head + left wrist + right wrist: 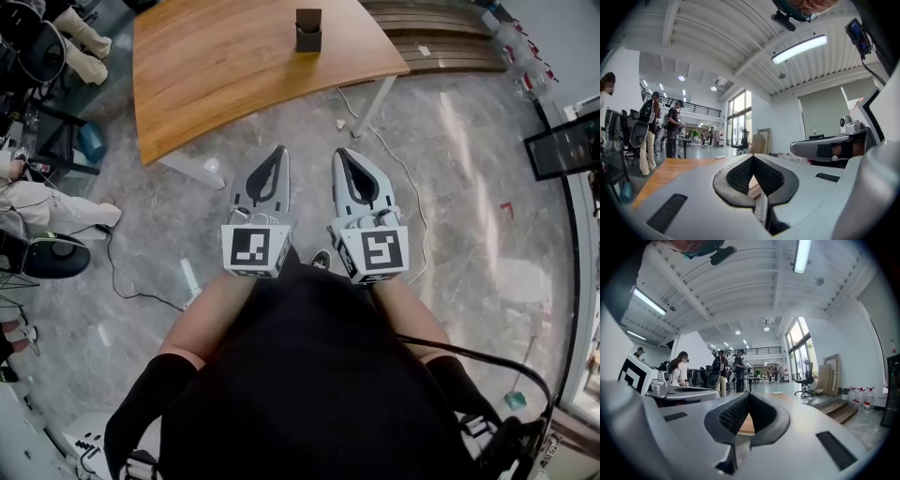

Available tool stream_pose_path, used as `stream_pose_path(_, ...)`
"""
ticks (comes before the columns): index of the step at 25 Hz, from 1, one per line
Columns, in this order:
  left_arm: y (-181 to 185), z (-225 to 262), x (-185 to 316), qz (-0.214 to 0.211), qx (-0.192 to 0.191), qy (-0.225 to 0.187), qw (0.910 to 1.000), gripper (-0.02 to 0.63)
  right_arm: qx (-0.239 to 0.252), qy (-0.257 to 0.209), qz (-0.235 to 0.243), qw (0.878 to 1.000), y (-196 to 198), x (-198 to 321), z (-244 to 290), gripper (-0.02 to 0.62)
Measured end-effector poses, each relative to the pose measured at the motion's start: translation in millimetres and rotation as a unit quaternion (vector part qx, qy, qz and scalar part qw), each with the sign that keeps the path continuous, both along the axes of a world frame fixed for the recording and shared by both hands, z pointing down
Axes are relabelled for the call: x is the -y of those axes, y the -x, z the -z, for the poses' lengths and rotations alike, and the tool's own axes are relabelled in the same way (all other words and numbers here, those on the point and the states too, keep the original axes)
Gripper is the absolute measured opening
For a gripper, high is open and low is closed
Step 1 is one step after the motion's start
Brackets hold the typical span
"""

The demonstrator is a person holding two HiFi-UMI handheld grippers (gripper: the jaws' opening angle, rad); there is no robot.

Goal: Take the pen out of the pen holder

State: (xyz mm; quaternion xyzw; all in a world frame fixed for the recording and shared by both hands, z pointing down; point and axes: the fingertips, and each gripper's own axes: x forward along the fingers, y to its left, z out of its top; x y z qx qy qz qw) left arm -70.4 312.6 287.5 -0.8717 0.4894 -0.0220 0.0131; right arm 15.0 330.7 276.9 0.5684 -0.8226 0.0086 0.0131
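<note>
At the far left of the head view, a black office chair (52,255) with a rounded padded back stands on the grey, veined stone floor (469,159), with a thin dark cord trailing from beside it. Above it lies a wooden table (225,66) with a warm, fine-grained top, a curved front edge and white legs. The pen holder (307,30), a small, dark, square-sided box, stands upright on the far part of that table, well apart from both grippers. Whether a pen stands in it is too small to tell.

The left gripper (279,150) is held low in front of the person's black garment. It has smooth light-grey plastic shells, and a cube (255,249) with black-and-white square markers sits at its rear. Its jaws are together at the tips, and the ribbed black pads enclose an empty teardrop-shaped opening. The left gripper view (752,157) shows the same, with only the table's wood visible through the gap.

Just beside it, the right gripper (339,153) is of the same build, with its own marker cube (377,251). Its jaws also meet at the tips, with nothing between them. The right gripper view (748,393) shows mesh-textured black pads around a bare opening.

A white cable (414,211) curves over the floor to the right of the grippers. Slatted wooden planks (441,47) lie beyond the table's right end, and a dark flat screen (562,145) stands at the right edge.
</note>
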Motion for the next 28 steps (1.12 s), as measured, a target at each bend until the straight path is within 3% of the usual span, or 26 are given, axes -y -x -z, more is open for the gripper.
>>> stream_pose_path(6,-13,-7,10,0.012,0.002,0.004,0.9999,0.0,-0.003,0.007,0.007,1.0,-17,13,-7,0.014)
stream_pose_path(12,-18,-26,66,0.015,-0.001,0.016,0.9998,0.0,-0.01,0.022,0.013,1.0,-21,61,-27,0.014)
stream_pose_path(20,-28,-46,186,0.005,-0.011,0.034,0.9994,0.0,-0.021,0.038,0.0,0.999,-29,171,-46,0.014)
stream_pose_path(28,-16,-48,317,-0.013,-0.016,0.048,0.9986,0.0,-0.027,0.062,-0.014,0.998,-13,302,-51,0.014)
